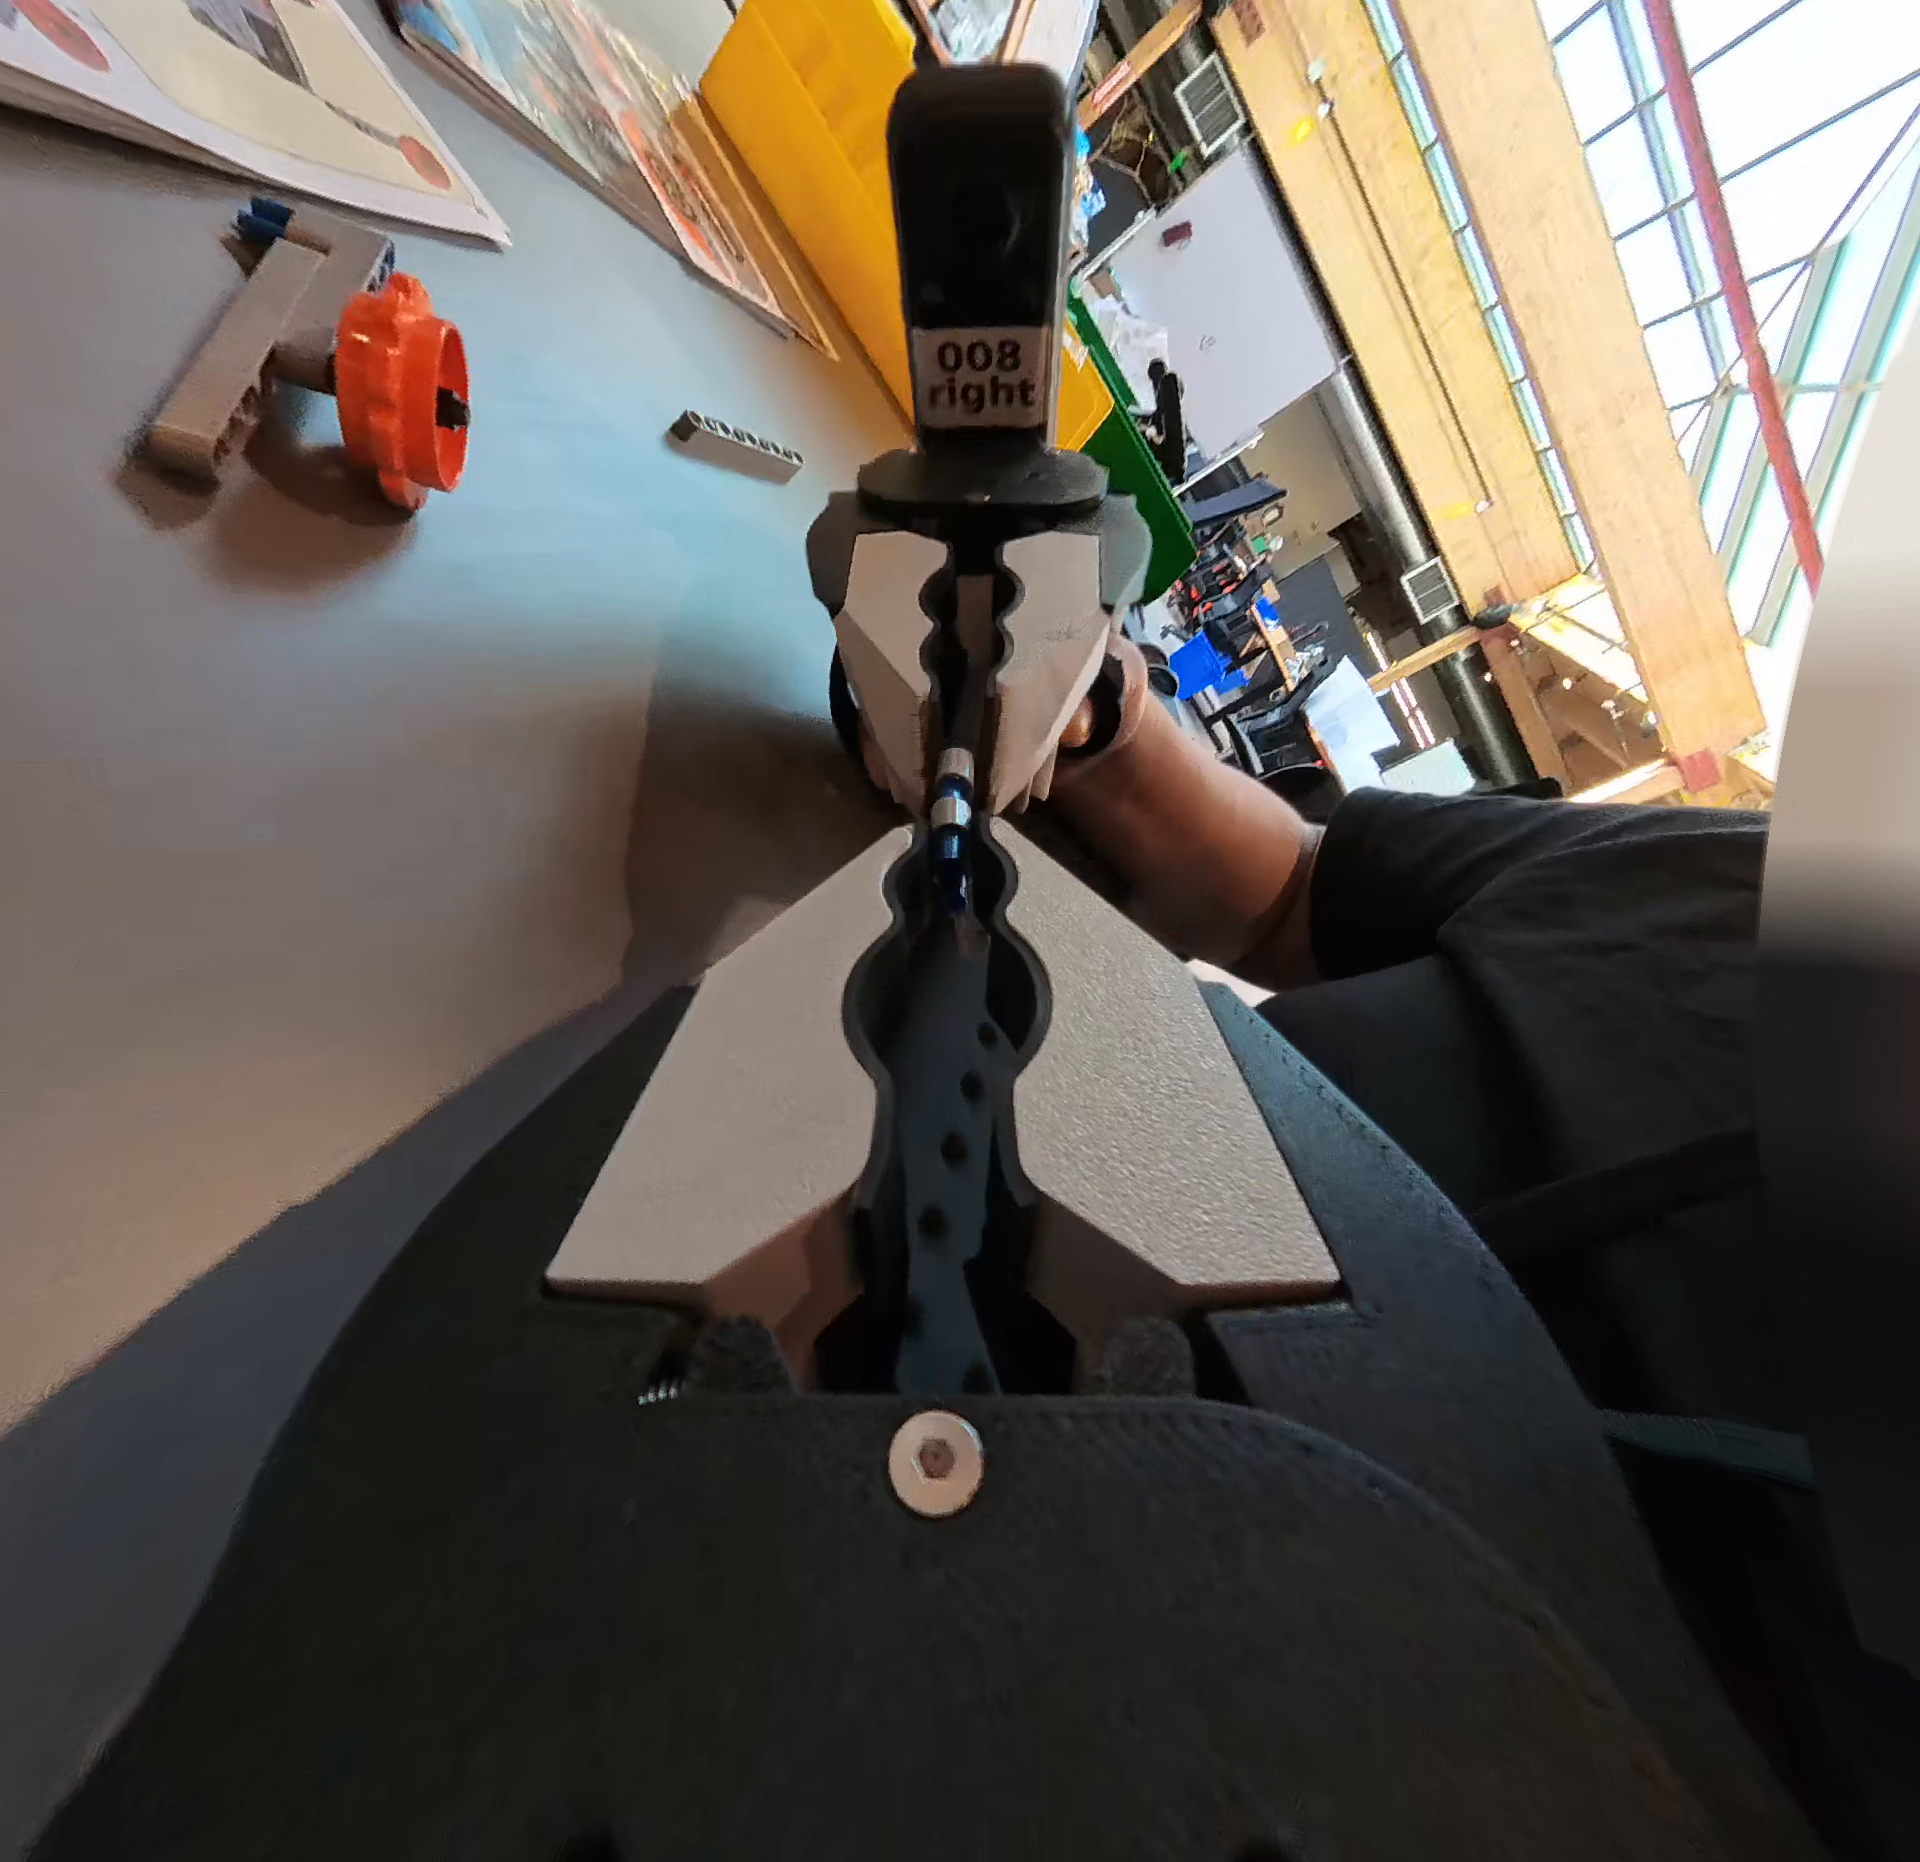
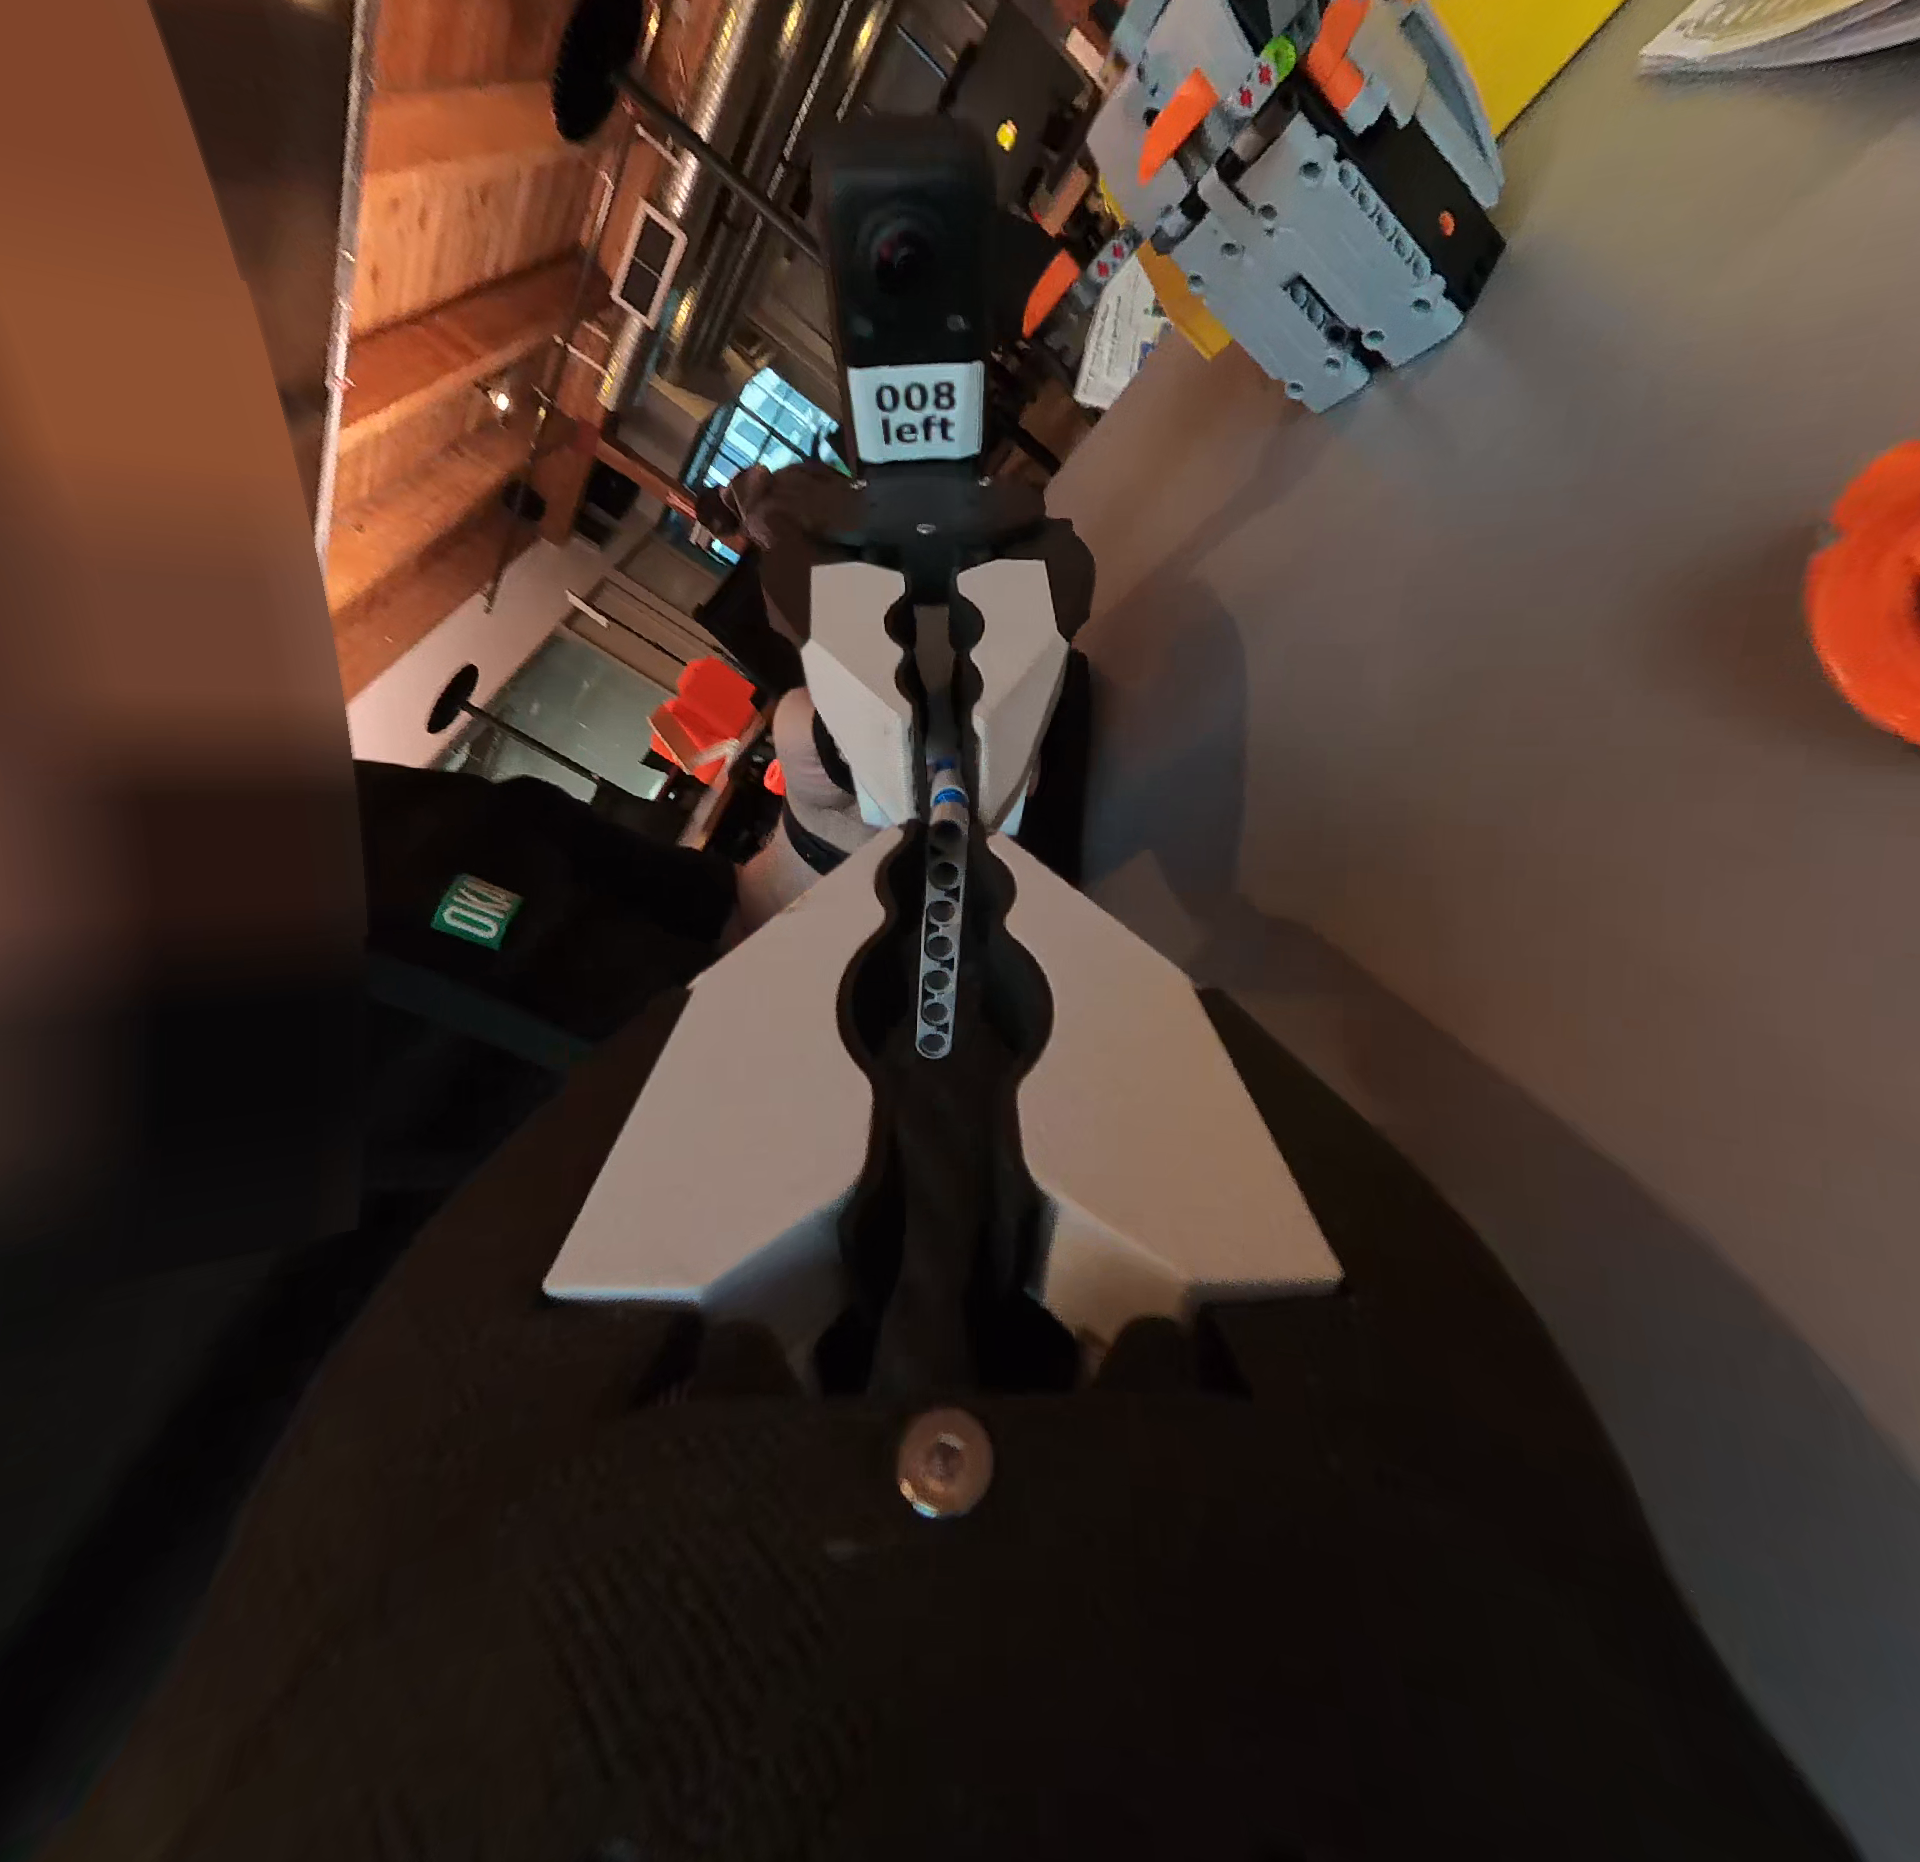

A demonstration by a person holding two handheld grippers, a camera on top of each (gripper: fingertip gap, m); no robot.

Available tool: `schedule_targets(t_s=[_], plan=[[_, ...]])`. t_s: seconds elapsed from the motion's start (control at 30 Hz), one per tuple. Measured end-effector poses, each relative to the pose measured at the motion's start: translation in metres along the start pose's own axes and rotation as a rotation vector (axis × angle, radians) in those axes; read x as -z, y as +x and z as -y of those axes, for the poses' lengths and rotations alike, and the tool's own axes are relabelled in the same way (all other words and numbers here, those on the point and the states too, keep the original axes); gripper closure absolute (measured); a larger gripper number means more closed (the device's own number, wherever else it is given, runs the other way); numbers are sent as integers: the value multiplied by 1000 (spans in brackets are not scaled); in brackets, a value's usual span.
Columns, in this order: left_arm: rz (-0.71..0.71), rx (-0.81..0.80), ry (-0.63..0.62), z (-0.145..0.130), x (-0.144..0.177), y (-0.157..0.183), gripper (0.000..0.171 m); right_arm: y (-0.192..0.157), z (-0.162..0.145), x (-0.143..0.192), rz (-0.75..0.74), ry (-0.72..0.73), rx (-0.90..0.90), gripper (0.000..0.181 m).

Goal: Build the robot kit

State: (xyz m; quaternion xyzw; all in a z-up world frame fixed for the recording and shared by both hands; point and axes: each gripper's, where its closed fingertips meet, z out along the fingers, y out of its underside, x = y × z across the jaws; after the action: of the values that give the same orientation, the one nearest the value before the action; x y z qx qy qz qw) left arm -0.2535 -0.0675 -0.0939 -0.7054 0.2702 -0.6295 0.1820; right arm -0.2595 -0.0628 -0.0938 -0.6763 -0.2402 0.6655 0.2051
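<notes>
Your left tool [image 1: 951,846] pinches a dark holed beam [image 1: 951,1137]; your right tool [image 2: 948,836] pinches a grey holed beam [image 2: 940,939], tips meeting above the counter [image 1: 364,773].

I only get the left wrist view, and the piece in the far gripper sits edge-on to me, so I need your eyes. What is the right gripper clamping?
Observer: In the right wrist view, the right gripper is shut on a light grey beam with a row of round holes.
Operator: Does it meet the dark beam in my left gripper?
Observer: Its far end reaches the left gripper's tips, where a small blue-and-white piece sits. I cannot tell whether they are joined.
Operator: Is anything behind the left gripper?
Observer: A big grey brick-built model with orange parts stands on the table.
</notes>
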Motion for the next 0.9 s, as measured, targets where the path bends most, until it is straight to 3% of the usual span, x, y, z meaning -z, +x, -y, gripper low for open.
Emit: schedule_targets(t_s=[0.33, 0.63, 0.9], plan=[[-5, 1, -47, -7, -3, 1, 166, -2, -7, 0, 25, -44, -53, 176], [-82, 73, -200, -27, -7, 7, 167, -7, -29, 1, 64, -178, -55, 177], [-84, 30, -190, -27, -6, 10, 166, -11, -28, -1, 111, -174, -92, 177]])
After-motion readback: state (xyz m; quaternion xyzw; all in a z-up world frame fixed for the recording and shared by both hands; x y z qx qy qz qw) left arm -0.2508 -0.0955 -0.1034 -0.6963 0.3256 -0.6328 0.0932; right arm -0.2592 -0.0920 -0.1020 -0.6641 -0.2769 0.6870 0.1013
